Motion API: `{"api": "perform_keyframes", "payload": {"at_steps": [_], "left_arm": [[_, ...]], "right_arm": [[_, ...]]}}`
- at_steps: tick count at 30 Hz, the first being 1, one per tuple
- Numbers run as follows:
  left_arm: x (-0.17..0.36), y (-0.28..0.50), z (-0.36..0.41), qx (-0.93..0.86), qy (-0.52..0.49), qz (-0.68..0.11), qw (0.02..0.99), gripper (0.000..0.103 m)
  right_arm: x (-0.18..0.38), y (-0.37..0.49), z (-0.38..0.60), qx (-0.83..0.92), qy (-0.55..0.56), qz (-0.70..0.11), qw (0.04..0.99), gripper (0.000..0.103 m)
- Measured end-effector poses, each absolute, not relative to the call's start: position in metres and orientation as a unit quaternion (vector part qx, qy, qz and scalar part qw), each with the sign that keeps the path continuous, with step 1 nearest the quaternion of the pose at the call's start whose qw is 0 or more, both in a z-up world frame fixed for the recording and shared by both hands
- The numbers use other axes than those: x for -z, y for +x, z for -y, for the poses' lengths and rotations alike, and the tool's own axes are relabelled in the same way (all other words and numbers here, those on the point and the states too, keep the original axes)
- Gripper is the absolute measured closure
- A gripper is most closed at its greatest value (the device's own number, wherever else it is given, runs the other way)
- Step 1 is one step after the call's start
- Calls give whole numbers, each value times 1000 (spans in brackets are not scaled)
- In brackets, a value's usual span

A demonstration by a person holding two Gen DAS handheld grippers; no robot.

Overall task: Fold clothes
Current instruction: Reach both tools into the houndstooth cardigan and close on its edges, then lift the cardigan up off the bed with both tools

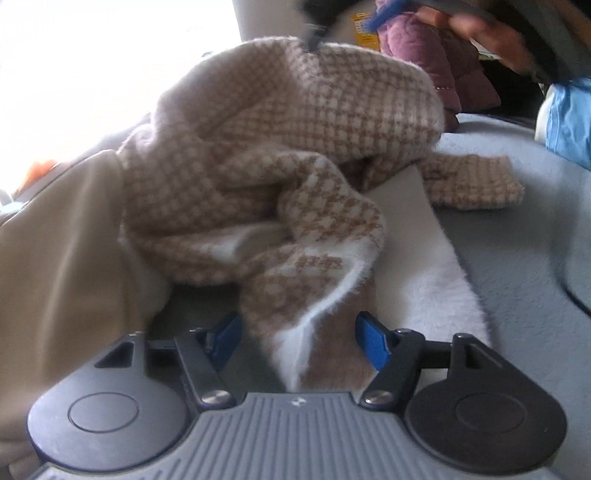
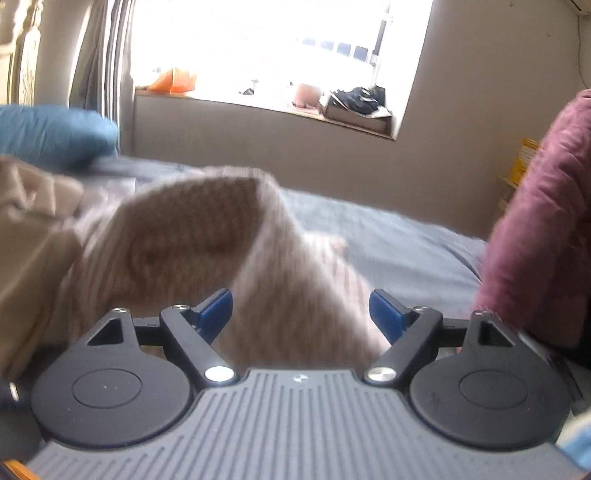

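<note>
A beige-and-white houndstooth knit garment (image 1: 266, 155) lies crumpled on the grey bed cover (image 1: 517, 258). One white-edged fold of it runs down between the blue fingers (image 1: 373, 343) of my left gripper (image 1: 299, 339), which stands open around it. At the top of the left wrist view my right gripper (image 1: 347, 22), held by a hand (image 1: 491, 33), hovers at the garment's highest fold. In the right wrist view the same garment (image 2: 192, 243) is blurred. It rises between the spread fingers of the right gripper (image 2: 301, 314), which is open.
A tan garment (image 1: 55, 240) is heaped at the left, and a purple padded jacket (image 2: 546, 221) stands at the right. A blue pillow (image 2: 51, 129) and a blue bundle (image 1: 569, 122) lie on the bed. A black cable (image 1: 569, 291) crosses the cover. The window sill (image 2: 266, 107) is behind.
</note>
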State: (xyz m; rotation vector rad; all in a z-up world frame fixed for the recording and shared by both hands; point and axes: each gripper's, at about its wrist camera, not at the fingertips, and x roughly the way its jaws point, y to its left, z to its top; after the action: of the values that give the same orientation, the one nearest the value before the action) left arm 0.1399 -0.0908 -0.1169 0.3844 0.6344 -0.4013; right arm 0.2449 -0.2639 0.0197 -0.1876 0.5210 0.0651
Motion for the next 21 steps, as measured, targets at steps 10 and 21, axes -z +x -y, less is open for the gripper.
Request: {"api": "perform_keyframes", "payload": {"at_steps": [10, 21], "left_arm": [[114, 150, 79, 171, 112, -313, 927, 97], [55, 113, 23, 129, 54, -236, 962, 98]], "right_arm": [[6, 323, 281, -44, 0, -369, 929, 69], [-50, 218, 285, -55, 46, -243, 967, 96]]}}
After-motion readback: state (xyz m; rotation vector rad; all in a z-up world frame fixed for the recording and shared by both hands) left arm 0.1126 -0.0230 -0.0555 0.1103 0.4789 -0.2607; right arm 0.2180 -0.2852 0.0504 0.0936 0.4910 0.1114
